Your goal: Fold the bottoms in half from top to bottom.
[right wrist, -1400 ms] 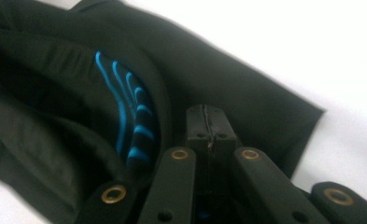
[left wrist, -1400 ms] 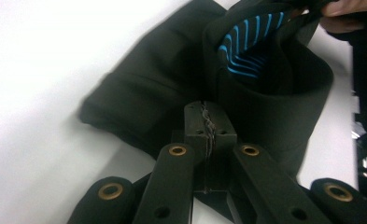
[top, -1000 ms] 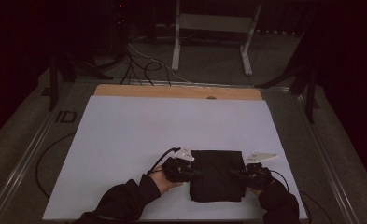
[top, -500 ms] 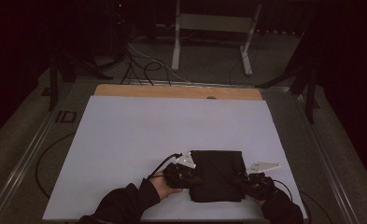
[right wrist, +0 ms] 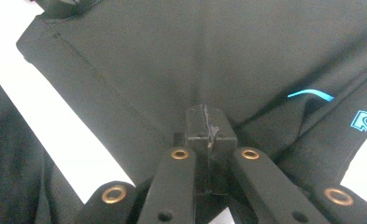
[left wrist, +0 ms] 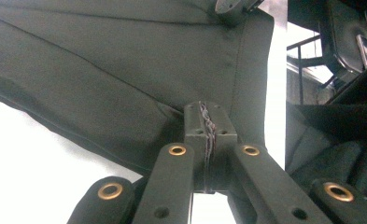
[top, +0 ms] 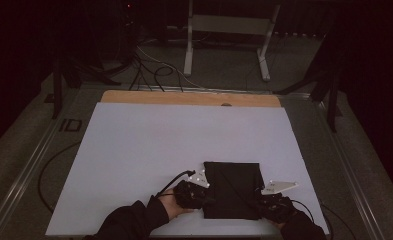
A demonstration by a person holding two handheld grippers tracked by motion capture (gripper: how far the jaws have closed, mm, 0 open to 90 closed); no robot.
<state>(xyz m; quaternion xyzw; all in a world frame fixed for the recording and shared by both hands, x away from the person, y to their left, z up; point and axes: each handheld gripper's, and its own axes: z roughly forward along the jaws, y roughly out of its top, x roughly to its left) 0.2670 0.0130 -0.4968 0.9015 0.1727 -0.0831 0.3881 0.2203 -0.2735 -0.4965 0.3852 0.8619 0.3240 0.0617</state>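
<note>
Dark garment [top: 232,189] lies folded, roughly square, at near edge of white surface [top: 149,150]. Left tool [top: 204,192] and right tool [top: 260,199] each clamp garment's side edges. Folding seemingly well along; further fold probably remains.

No legible text; a blue logo marks the black garment [right wrist: 274,56].

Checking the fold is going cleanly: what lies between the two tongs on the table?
In the high view, the folded black garment spans the whole stretch between the left tongs and the right tongs; each pair is shut on one of its near corners.
</note>
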